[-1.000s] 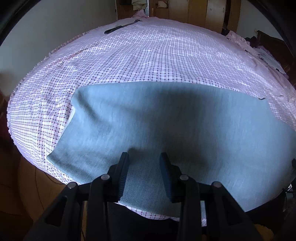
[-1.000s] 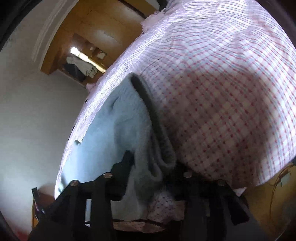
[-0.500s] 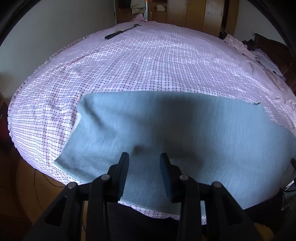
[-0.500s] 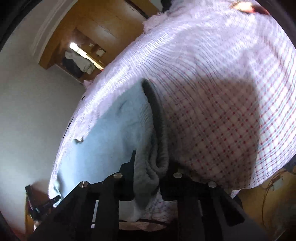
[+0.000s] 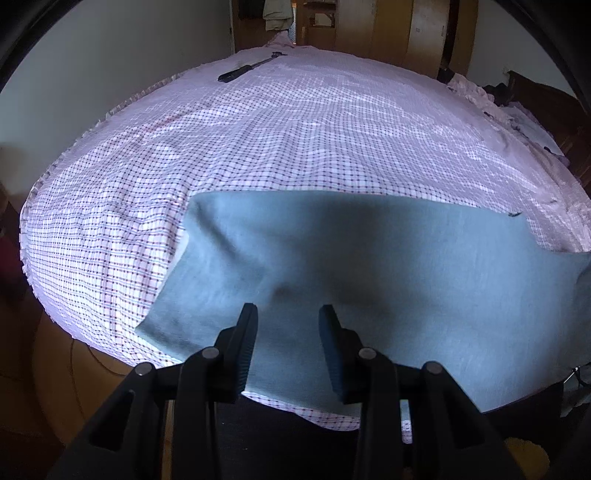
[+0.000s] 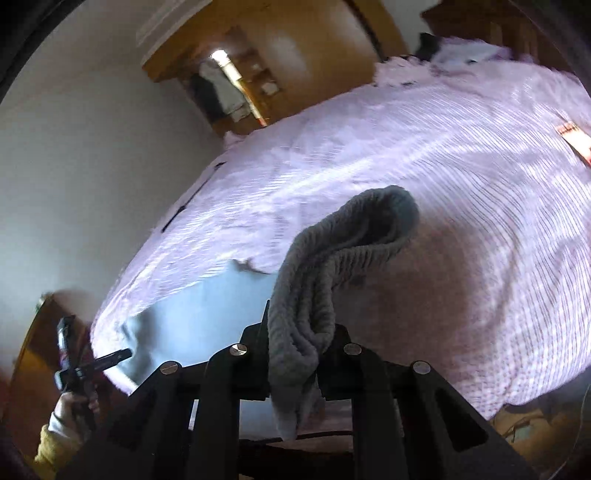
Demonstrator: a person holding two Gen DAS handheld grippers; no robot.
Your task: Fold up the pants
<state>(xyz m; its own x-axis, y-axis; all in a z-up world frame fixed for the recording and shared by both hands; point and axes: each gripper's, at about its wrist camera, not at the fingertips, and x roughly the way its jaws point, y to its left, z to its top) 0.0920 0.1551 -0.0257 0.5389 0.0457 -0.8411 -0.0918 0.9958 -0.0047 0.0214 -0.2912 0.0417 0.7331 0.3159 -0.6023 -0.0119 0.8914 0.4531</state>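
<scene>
Grey-blue pants [image 5: 369, 266] lie flat along the near edge of a bed with a pink checked sheet [image 5: 295, 129]. My left gripper [image 5: 288, 325] is open and empty, hovering just above the pants near the bed's front edge. My right gripper [image 6: 299, 332] is shut on the ribbed waistband of the pants [image 6: 332, 258] and holds it lifted off the bed, the band arching up and forward. The rest of the pants [image 6: 184, 321] stretches to the left in the right wrist view. The left gripper also shows at the lower left of the right wrist view [image 6: 110, 358].
A dark long tool [image 5: 247, 70] lies at the far side of the bed. Crumpled pink bedding and clothes [image 5: 498, 107] sit at the far right. A wooden wardrobe [image 5: 406, 29] stands behind. An orange-white item [image 6: 572, 142] lies on the sheet at right.
My right gripper has lifted the waistband up off the bed and swung its view round. My left gripper has risen and drawn back slightly, still open above the pants.
</scene>
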